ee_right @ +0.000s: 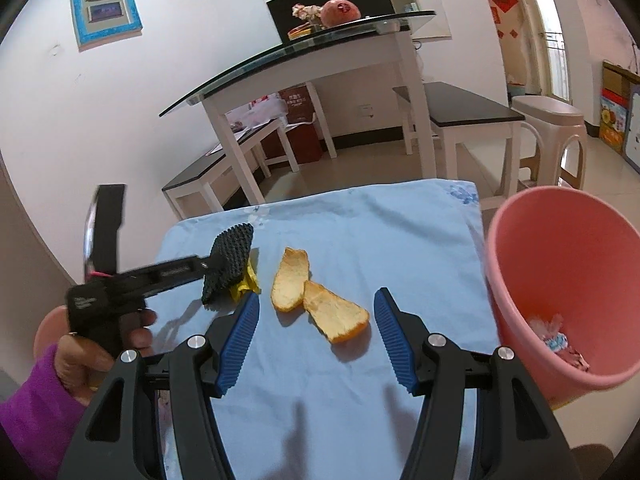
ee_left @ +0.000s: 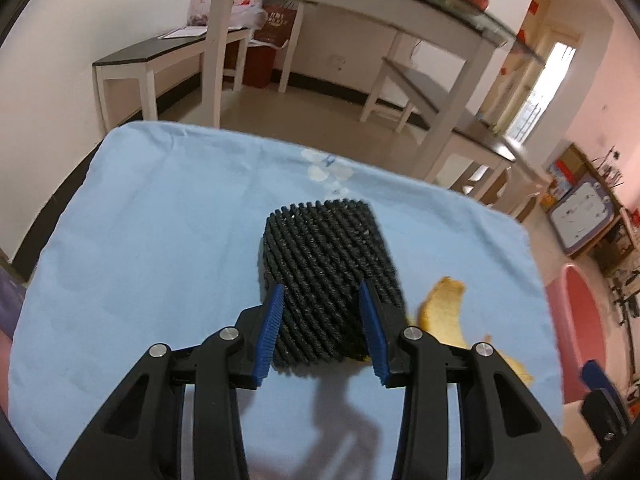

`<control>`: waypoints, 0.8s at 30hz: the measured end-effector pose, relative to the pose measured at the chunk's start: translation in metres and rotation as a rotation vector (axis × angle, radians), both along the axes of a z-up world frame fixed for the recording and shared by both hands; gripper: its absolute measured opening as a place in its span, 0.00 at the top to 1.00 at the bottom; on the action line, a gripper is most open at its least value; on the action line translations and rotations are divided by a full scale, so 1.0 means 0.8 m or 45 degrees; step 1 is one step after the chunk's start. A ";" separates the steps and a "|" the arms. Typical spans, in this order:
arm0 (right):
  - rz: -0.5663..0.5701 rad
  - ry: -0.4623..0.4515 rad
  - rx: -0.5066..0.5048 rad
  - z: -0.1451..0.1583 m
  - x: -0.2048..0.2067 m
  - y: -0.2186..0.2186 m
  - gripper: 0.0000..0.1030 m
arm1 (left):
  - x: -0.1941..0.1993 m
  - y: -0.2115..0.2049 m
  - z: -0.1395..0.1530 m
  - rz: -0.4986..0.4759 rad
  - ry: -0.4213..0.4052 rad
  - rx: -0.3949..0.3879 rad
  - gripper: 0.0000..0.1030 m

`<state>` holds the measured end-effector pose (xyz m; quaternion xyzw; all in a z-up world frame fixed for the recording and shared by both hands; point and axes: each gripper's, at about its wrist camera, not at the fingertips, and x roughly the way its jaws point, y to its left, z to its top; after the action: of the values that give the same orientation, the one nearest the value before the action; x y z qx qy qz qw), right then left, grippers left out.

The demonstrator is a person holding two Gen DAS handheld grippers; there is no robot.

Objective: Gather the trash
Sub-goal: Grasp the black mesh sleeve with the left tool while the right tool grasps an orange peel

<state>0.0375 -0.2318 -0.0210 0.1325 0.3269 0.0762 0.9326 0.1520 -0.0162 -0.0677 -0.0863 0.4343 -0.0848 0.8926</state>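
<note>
because the table wears a blue cloth (ee_right: 400, 240), the trash on it is easy to see. a pink bin (ee_right: 560, 280) sits tipped at the cloth's right edge, likely so bits can drop straight in; some wrappers lie inside. the left claw (ee_left: 322, 332) grips a black woven pad (ee_left: 324, 264), maybe to push scraps along. the right claw (ee_right: 316, 340) hangs open and empty over the orange peel (ee_right: 316, 300), ready to pinch it. a small yellow scrap (ee_right: 246, 284) peeks from under the pad.
</note>
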 end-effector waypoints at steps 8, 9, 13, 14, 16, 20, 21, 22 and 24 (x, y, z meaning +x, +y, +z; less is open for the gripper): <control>0.060 0.008 -0.046 -0.007 0.027 0.015 0.43 | -0.004 -0.002 -0.019 0.029 -0.010 0.114 0.53; 0.067 0.010 -0.054 -0.007 0.032 0.017 0.43 | -0.005 -0.001 -0.018 0.026 -0.011 0.107 0.53; 0.103 0.028 -0.075 -0.012 0.051 0.025 0.43 | -0.010 0.001 -0.016 0.006 -0.029 0.086 0.73; 0.114 0.034 -0.078 -0.014 0.056 0.027 0.43 | -0.013 0.000 -0.015 0.005 -0.035 0.092 0.83; 0.129 0.052 -0.080 -0.019 0.067 0.030 0.43 | -0.014 0.000 -0.014 -0.004 -0.038 0.091 0.91; 0.150 0.108 -0.057 -0.032 0.085 0.037 0.42 | -0.026 0.009 -0.004 0.000 -0.065 0.051 0.92; 0.155 0.121 -0.057 -0.036 0.091 0.040 0.42 | -0.031 0.013 0.001 0.000 -0.079 0.034 0.92; 0.159 0.128 -0.059 -0.039 0.094 0.042 0.42 | -0.036 0.016 0.004 -0.001 -0.089 0.024 0.92; 0.171 0.138 -0.065 -0.042 0.106 0.048 0.42 | -0.042 0.018 0.010 -0.002 -0.104 0.014 0.92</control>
<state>0.1221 -0.1934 -0.0550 0.0903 0.3870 0.1229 0.9094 0.1181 -0.0016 -0.0600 -0.0775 0.3979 -0.0867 0.9101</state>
